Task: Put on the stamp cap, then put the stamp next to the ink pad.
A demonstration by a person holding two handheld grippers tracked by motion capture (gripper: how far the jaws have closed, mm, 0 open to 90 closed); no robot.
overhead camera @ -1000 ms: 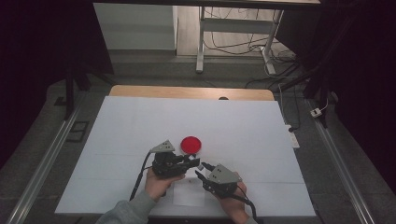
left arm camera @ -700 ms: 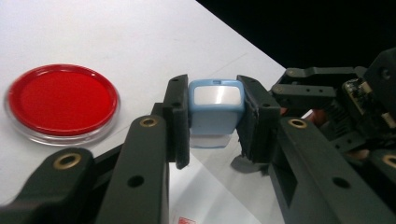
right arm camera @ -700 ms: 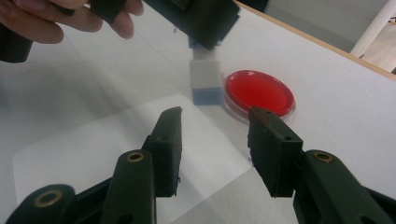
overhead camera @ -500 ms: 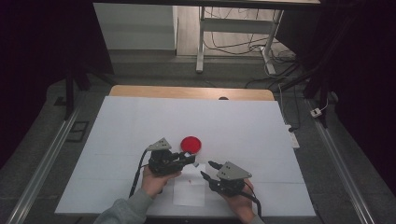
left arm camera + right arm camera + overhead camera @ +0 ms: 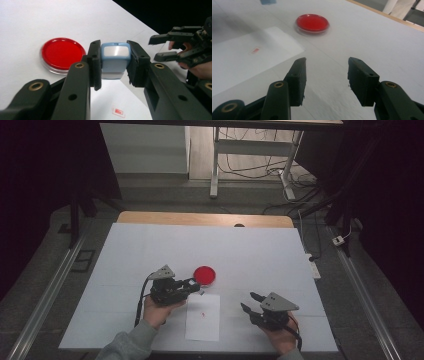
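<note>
**Stamp held over the paper, beside the red pad**

The left claw [image 5: 113, 62] is closed on a small blue stamp [image 5: 115, 58], gripping its two flat sides, and holds it above the white bench [image 5: 150, 250], between the red ink pad [image 5: 62, 53] and the sheet of paper [image 5: 203, 317]. The stamp looks like rigid plastic, light, with smooth sides, so it may slip or turn if the grip is loose; the flat sides seem the best place to hold it. The right claw [image 5: 325, 80] is wide open and holds nothing; it hovers over the bench near the paper. A small red mark [image 5: 203, 314] is on the sheet.
</note>
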